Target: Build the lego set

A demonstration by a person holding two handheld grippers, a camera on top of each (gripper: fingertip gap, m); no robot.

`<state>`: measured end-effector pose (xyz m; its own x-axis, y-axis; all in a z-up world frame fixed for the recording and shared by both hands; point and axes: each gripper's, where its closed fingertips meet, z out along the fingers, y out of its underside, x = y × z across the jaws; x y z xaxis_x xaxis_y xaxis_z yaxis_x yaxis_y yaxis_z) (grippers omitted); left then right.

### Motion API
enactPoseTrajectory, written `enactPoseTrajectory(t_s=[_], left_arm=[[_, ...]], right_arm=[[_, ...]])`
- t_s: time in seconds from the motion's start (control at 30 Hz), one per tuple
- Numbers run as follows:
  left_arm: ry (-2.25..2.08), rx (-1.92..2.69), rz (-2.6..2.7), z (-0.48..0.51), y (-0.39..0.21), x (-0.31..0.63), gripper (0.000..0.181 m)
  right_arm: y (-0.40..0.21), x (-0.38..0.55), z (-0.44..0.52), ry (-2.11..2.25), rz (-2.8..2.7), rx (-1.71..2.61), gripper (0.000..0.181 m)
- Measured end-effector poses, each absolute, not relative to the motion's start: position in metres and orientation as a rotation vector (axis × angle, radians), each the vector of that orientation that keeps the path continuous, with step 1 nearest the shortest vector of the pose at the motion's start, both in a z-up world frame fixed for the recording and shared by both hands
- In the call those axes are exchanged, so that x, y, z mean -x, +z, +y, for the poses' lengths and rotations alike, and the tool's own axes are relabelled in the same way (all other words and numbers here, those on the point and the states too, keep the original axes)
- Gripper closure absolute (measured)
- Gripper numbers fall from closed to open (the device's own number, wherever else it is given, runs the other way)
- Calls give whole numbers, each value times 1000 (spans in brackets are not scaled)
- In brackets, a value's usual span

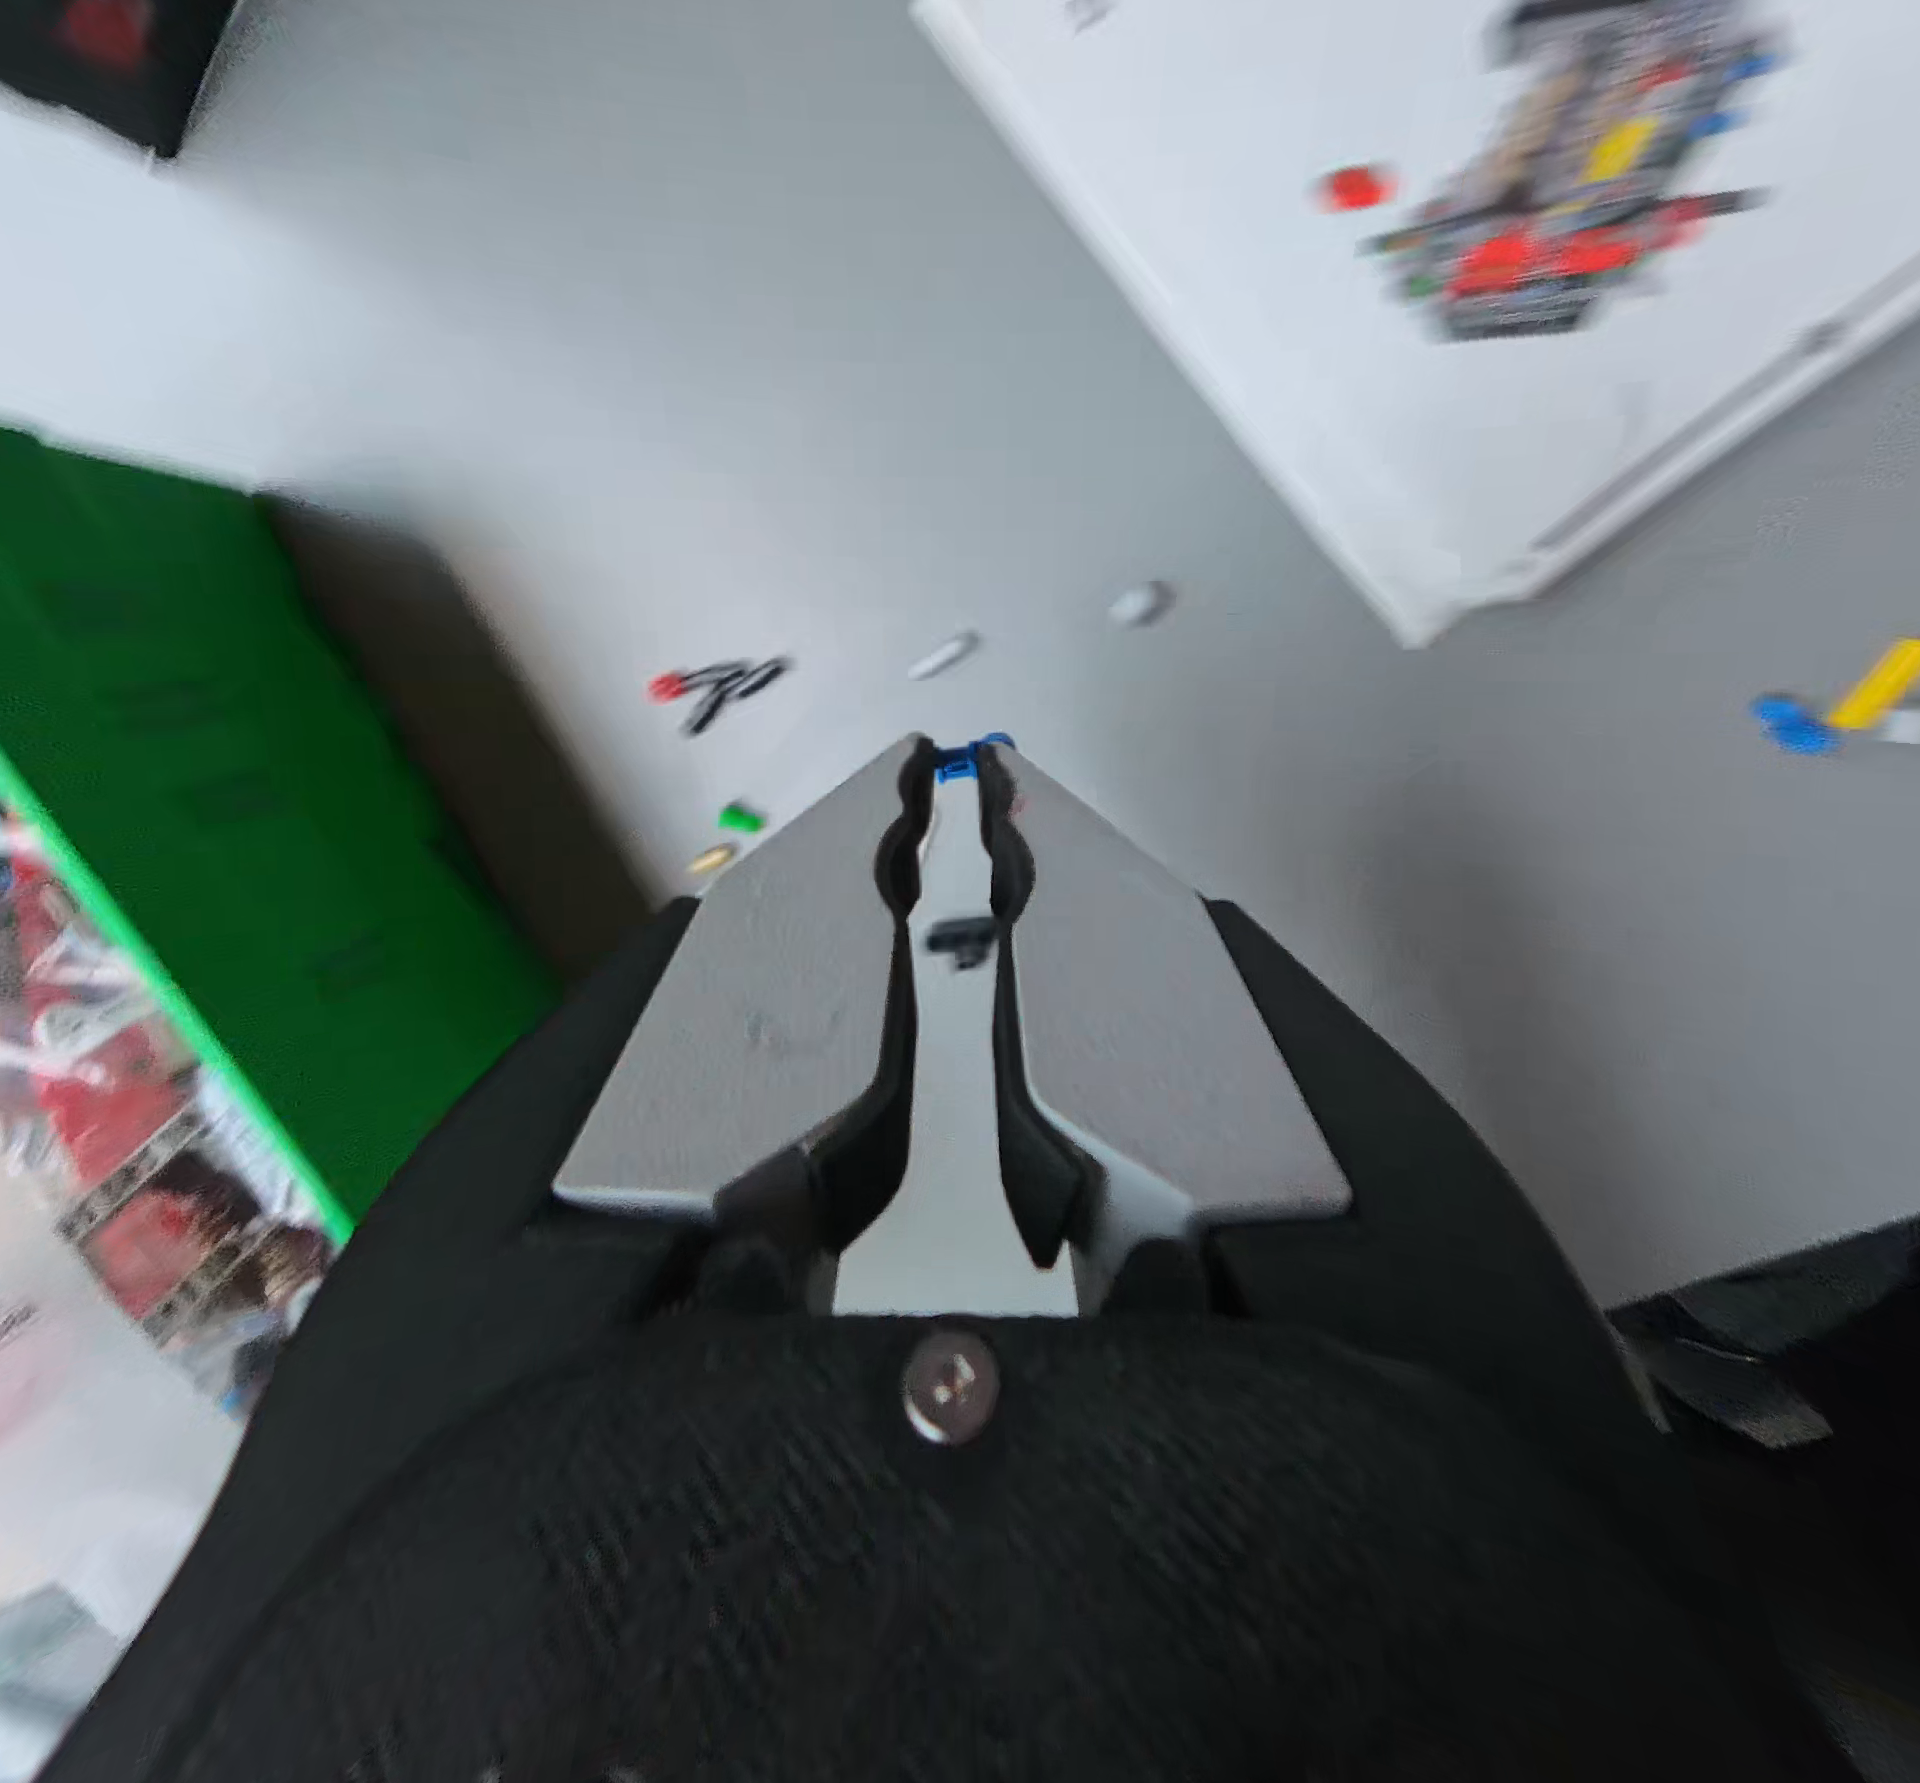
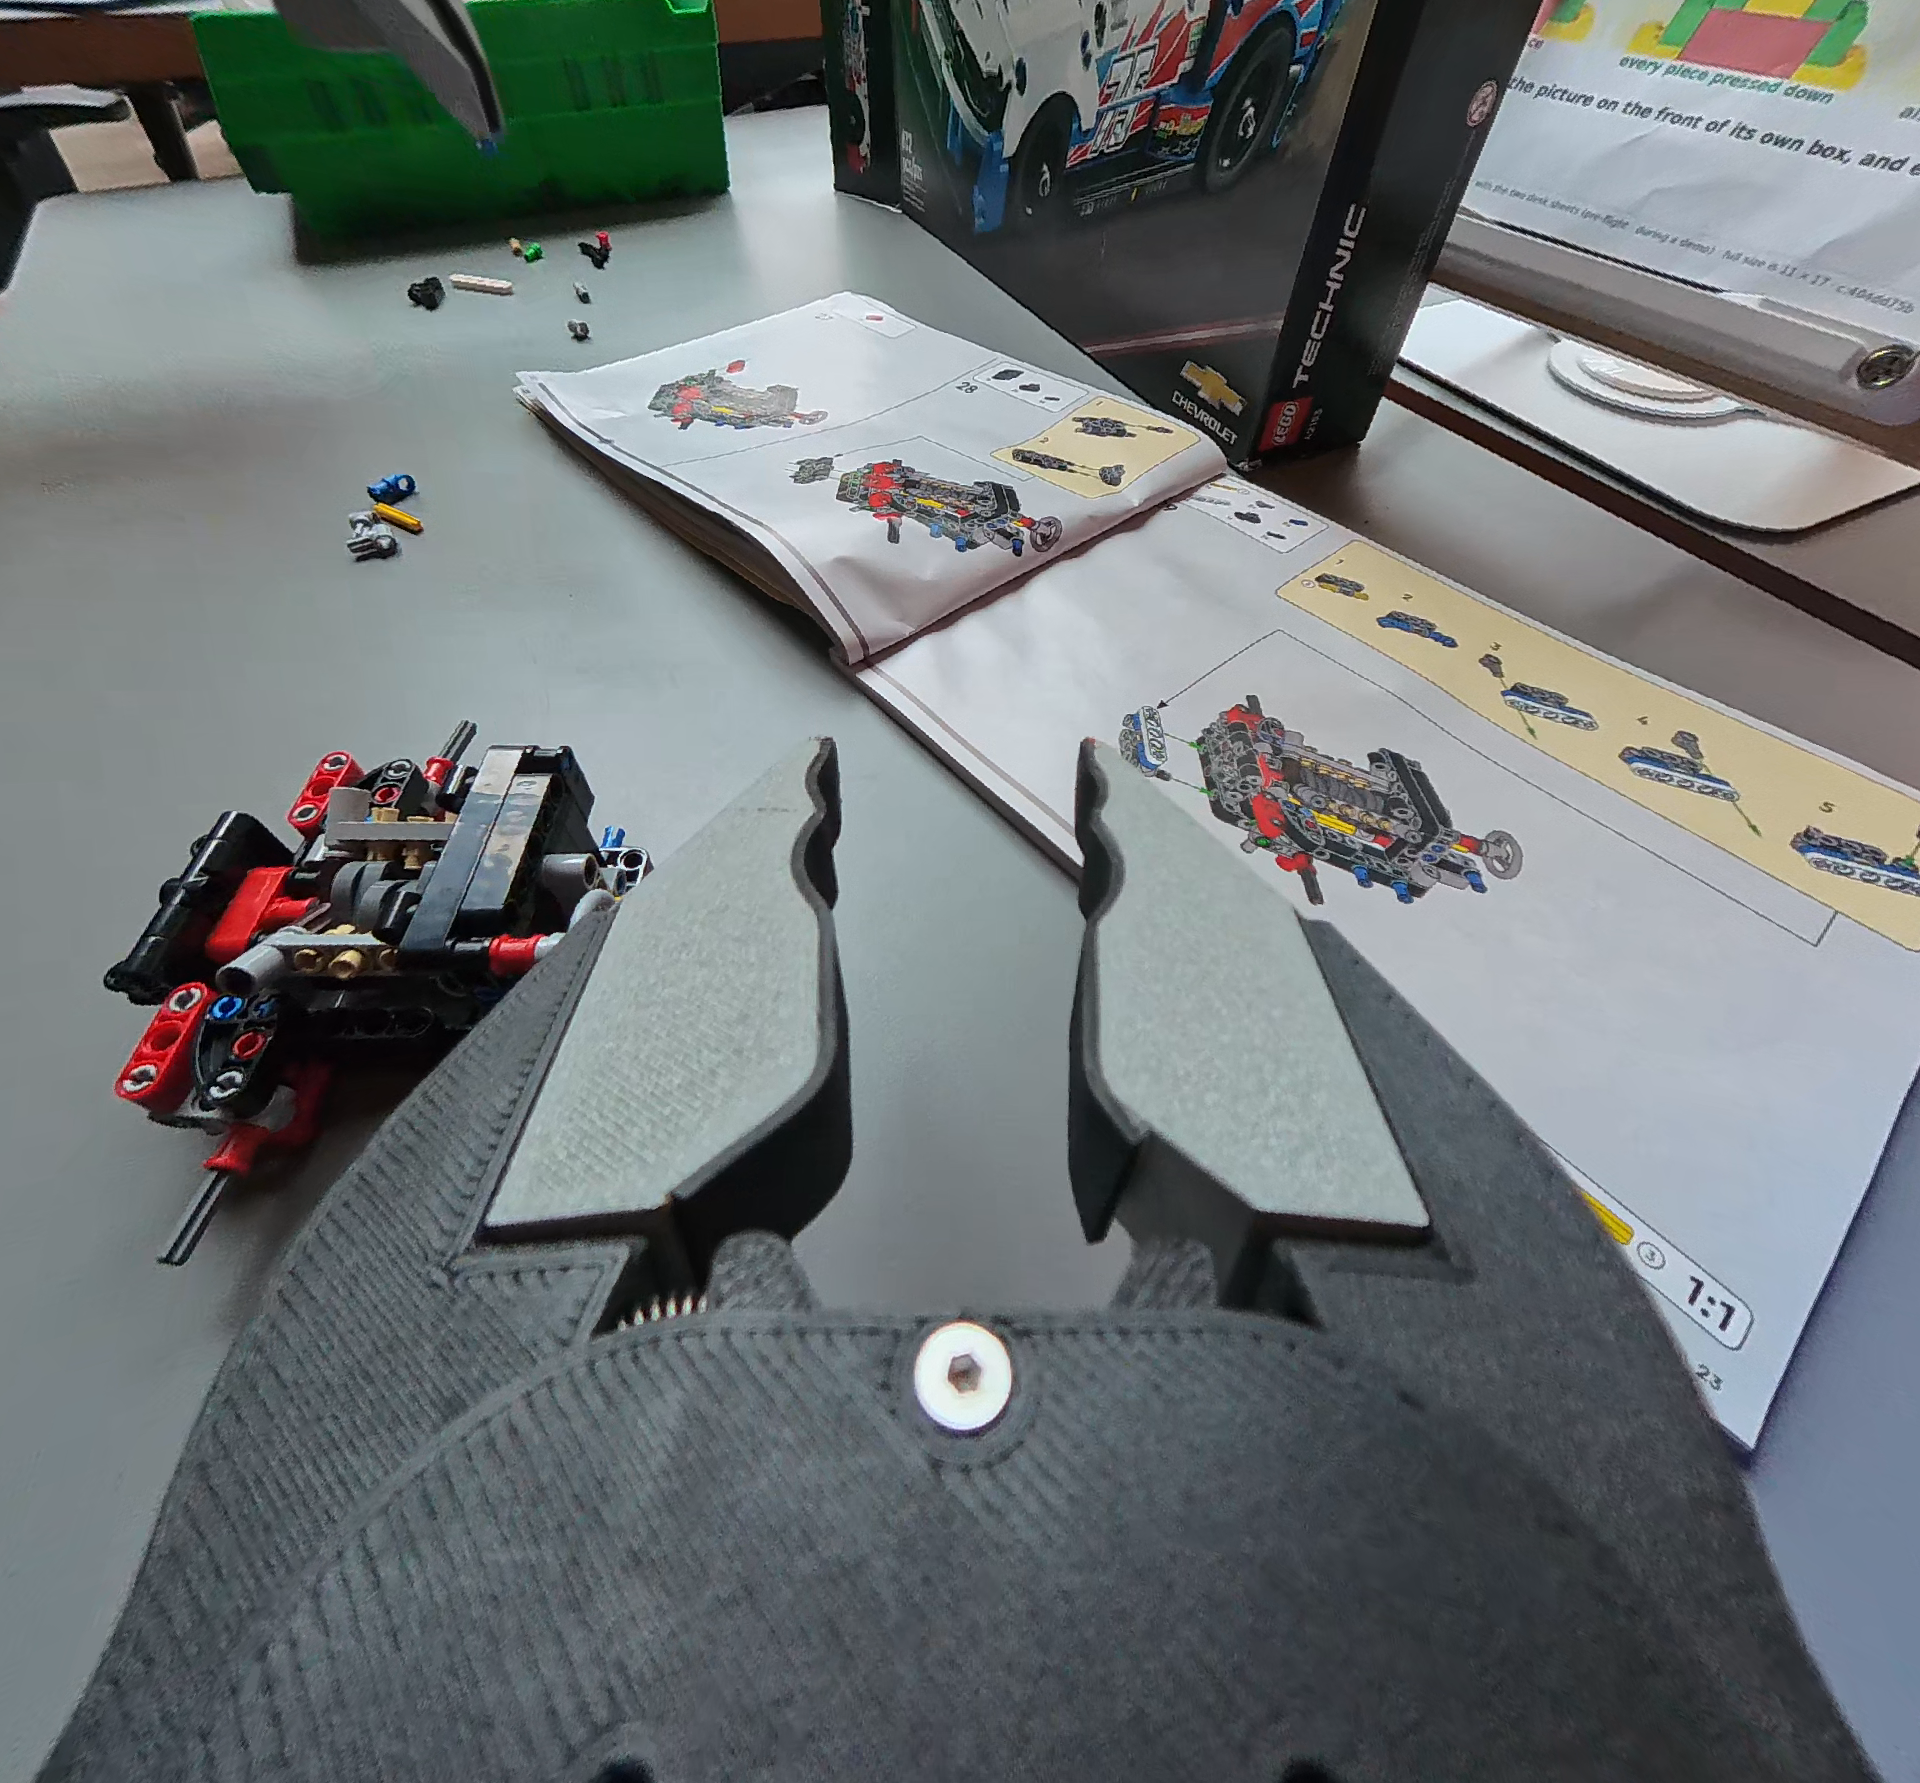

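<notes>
My left gripper [image 1: 961, 762] is shut on a small blue pin [image 1: 958, 765] held at its fingertips, high above the grey table. It also shows in the right wrist view [image 2: 483, 135], in front of the green bin, with a blue speck at its tip. My right gripper [image 2: 951, 767] is open and empty, low over the table. The partly built red, black and grey lego chassis [image 2: 364, 912] lies on the table just left of my right gripper. The open instruction booklet [image 2: 1039, 590] lies ahead and to the right; it also shows in the left wrist view [image 1: 1403, 175].
A green bin [image 2: 499, 102] stands at the back left, also seen in the left wrist view [image 1: 208, 746]. The set's box [image 2: 1143, 102] stands behind the booklet. Loose pieces lie near the bin [image 2: 499, 279] and mid-left [image 2: 384, 512], including a blue and yellow pair [image 1: 1839, 710].
</notes>
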<state>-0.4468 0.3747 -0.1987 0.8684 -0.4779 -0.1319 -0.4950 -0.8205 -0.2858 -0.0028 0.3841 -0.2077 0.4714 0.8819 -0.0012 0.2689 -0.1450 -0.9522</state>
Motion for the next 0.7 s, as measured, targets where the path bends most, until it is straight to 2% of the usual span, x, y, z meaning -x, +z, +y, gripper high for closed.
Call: enactPoseTrajectory(t_s=[0.03,0.27,0.7], left_arm=[[40,2679,800,368,-195,420,175],[-133,2515,1141,308,-240,291,176],[-267,2546,1166,294,-269,280,171]], right_arm=[[-208,3,384,732,-1004,1673,139],[-207,4,382,737,-1013,1665,140],[-207,5,380,739,-1018,1663,140]])
